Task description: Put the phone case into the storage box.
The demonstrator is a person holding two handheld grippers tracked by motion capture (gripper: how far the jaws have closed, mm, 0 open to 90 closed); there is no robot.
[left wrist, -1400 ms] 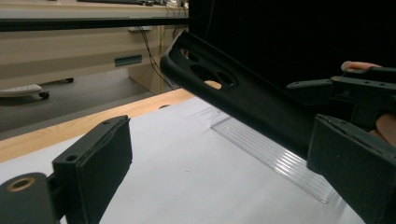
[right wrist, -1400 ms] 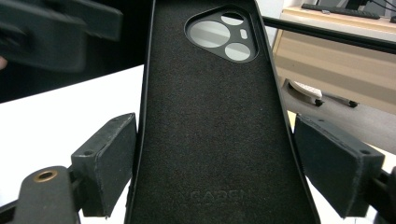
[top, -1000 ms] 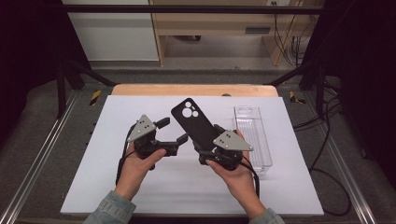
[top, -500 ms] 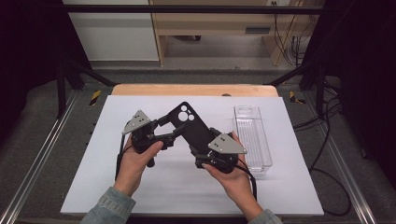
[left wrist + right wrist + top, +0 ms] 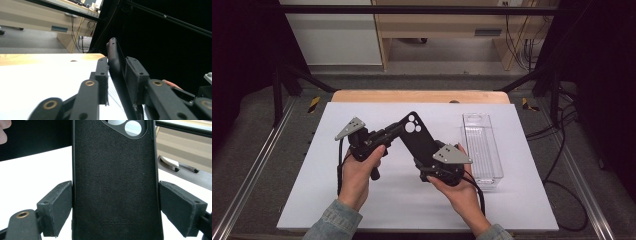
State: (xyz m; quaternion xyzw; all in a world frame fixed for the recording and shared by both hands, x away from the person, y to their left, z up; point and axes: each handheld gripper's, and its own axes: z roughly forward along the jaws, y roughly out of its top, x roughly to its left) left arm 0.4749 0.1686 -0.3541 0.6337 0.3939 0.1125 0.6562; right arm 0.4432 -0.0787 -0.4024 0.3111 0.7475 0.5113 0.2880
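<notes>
Phone case (image 5: pixel 418 142), black, with round camera cut-outs near its upper end, is held above the white table (image 5: pixel 362 200) between both tongs, tilted so its cut-out end points up and to the left in the high view. Right tongs (image 5: pixel 432 162) grip the case across its width at the lower end; the right gripper view shows both pads pressed against the long edges of the case (image 5: pixel 115 182). Left tongs (image 5: pixel 394 131) have just been closing, and the left gripper view shows the jaws clamped on the thin edge of the case (image 5: pixel 113 57) near its upper end, one pad on each face. Left hand (image 5: pixel 362 167) and right hand (image 5: pixel 457 187) each hold their tool's body. Clear plastic tray (image 5: pixel 482 147) stands on the table just right of the right tongs, apart from the case.
</notes>
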